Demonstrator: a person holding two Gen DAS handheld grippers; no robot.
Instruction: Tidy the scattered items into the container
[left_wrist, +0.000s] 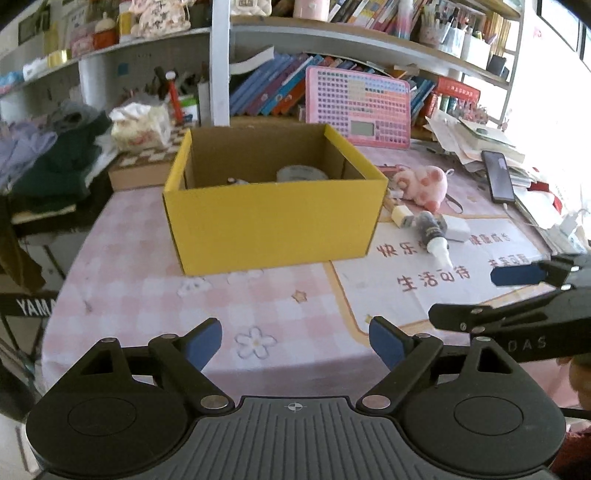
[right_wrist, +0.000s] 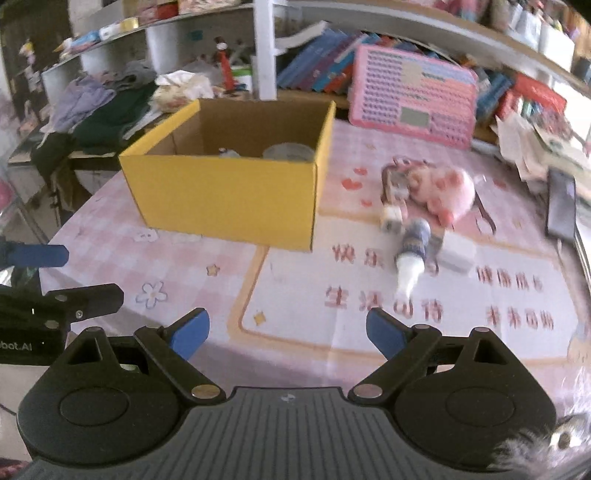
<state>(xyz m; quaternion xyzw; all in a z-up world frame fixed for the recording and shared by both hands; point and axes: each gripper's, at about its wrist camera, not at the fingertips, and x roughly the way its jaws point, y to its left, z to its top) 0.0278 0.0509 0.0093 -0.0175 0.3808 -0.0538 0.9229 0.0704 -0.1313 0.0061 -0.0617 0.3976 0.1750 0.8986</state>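
Stuff lies scattered on the pink checked tabletop (left_wrist: 147, 295) just right of the yellow cardboard box (left_wrist: 273, 221): a pink plush pig (left_wrist: 424, 184), a dark bottle with a white pointed cap (left_wrist: 434, 236), a small white block (left_wrist: 458, 227) and a little cream block (left_wrist: 400, 216). The box already has a grey roll (left_wrist: 301, 172) inside. The left hand-held gripper (left_wrist: 295, 339) and the right hand-held gripper (right_wrist: 288, 334) both hang over the tabletop with blue pads spread wide and nothing between them.
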